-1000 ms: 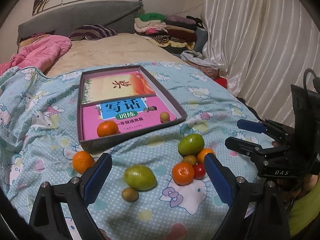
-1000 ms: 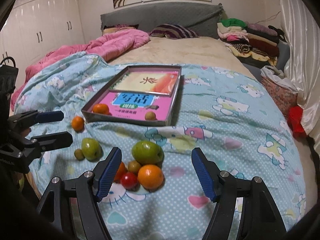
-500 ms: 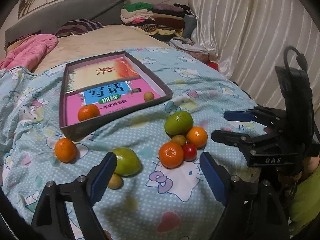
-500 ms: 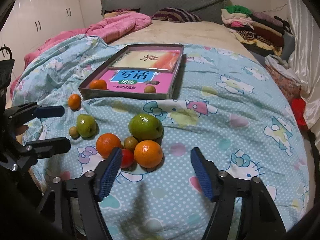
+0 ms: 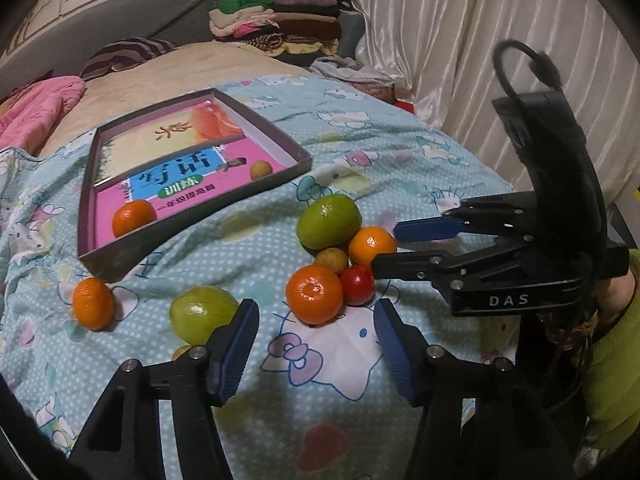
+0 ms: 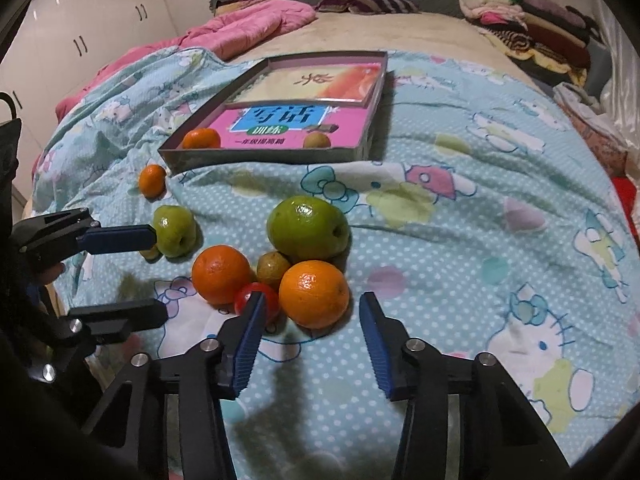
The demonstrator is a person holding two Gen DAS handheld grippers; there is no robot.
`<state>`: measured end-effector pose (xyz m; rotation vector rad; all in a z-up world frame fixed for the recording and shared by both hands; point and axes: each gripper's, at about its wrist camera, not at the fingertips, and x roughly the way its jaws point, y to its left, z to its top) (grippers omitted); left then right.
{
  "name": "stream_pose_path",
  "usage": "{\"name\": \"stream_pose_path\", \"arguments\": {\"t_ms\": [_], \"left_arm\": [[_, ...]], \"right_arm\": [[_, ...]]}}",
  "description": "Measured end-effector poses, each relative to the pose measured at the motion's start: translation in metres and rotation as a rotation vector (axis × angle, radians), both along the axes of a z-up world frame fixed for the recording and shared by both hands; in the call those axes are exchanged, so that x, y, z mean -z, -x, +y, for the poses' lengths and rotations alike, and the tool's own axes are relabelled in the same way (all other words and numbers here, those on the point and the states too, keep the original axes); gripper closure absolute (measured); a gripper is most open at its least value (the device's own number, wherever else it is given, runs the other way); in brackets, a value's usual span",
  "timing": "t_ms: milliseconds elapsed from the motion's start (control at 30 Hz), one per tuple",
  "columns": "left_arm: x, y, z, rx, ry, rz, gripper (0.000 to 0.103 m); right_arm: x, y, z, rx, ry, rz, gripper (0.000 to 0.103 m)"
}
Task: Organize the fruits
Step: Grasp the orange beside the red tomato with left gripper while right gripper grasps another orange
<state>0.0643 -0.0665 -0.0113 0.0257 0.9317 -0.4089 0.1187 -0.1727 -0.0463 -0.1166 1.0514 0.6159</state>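
Observation:
A cluster of fruit lies on the blanket: a big green fruit (image 6: 308, 227), two oranges (image 6: 313, 293) (image 6: 221, 274), a small brown fruit (image 6: 273, 268) and a red tomato (image 6: 257, 303). My right gripper (image 6: 310, 340) is open just before the near orange. My left gripper (image 5: 314, 344) is open just before the other orange (image 5: 315, 294). A second green fruit (image 5: 202, 313) and a mandarin (image 5: 93, 303) lie to the left. The shallow box (image 5: 200, 212) holds an orange (image 5: 133, 217) and a small brown fruit (image 5: 261, 169).
The box is lined with colourful books. A pink quilt (image 6: 240, 32) and folded clothes (image 6: 532, 20) lie at the far end of the bed. White curtains (image 5: 500, 60) hang on the right. Wardrobe doors (image 6: 80, 32) stand on the left.
Both grippers have moved forward and down toward the fruit cluster, which now looks larger and closer. Both stay open. No fruit has moved.

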Motion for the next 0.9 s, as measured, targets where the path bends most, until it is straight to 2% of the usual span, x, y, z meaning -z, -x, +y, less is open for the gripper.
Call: {"name": "stream_pose_path", "arguments": {"t_ms": [267,600,900], "left_arm": [[0.010,-0.012,-0.004,0.009,-0.015,0.020,0.051],[0.023,-0.026,-0.013,0.015,-0.044,0.049,0.060],[0.031,-0.037,-0.008,0.006,0.022,0.092,0.066]], "right_arm": [[0.012,-0.019,-0.003,-0.002,-0.054,0.076,0.062],[0.006,-0.017,-0.006,-0.009,-0.076,0.046,0.062],[0.000,-0.013,-0.008,-0.002,-0.076,0.015,0.063]]}}
